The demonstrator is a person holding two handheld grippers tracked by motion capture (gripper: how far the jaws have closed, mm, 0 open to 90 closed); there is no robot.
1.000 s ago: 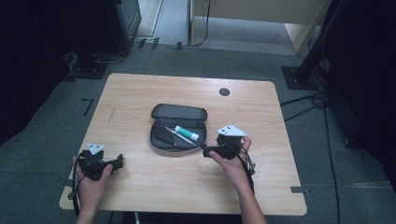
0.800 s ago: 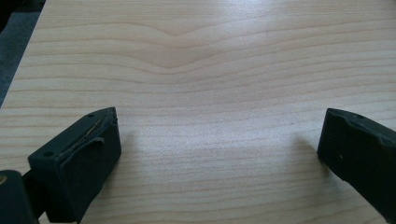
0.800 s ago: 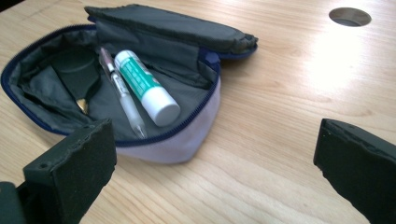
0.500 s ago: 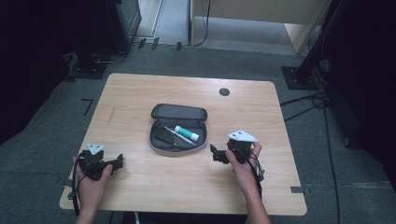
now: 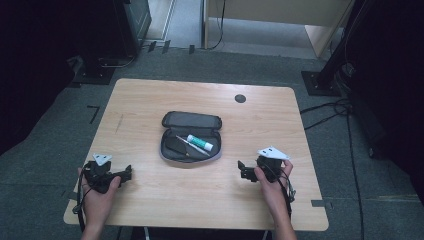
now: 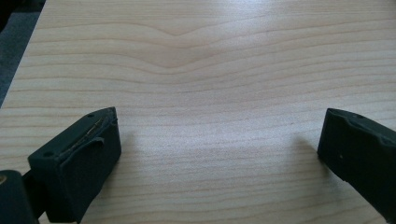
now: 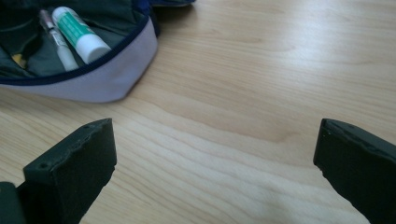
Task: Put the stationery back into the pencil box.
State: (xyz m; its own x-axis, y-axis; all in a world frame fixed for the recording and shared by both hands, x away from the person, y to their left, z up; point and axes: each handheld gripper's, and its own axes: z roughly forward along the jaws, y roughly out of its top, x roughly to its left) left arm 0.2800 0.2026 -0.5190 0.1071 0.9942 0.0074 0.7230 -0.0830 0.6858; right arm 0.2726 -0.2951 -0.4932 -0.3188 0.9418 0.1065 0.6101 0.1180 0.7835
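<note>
An open dark pencil case [image 5: 190, 137] lies flat mid-table, its grey rim [image 7: 107, 79] at the upper left of the right gripper view. Inside it rest a green-and-white tube [image 5: 200, 143] [image 7: 79, 32], a thin white pen [image 5: 192, 146] [image 7: 58, 39] and a dark item [image 5: 175, 146]. My right gripper [image 5: 241, 170] [image 7: 215, 168] stands open over bare wood, to the right of the case, nothing between its jaws. Near the front left corner my left gripper [image 5: 129, 171] [image 6: 219, 158] is open over bare tabletop, jaws wide apart.
The wooden table [image 5: 150, 100] has a round black cable grommet [image 5: 240, 98] near its far edge. Dark equipment stands [image 5: 105, 45] and cables [image 5: 325, 112] sit on the grey floor around it. The table's left edge [image 6: 18, 70] runs close to the left gripper.
My right gripper has drawn back from the case toward the front right of the table. The left gripper has stayed put.
</note>
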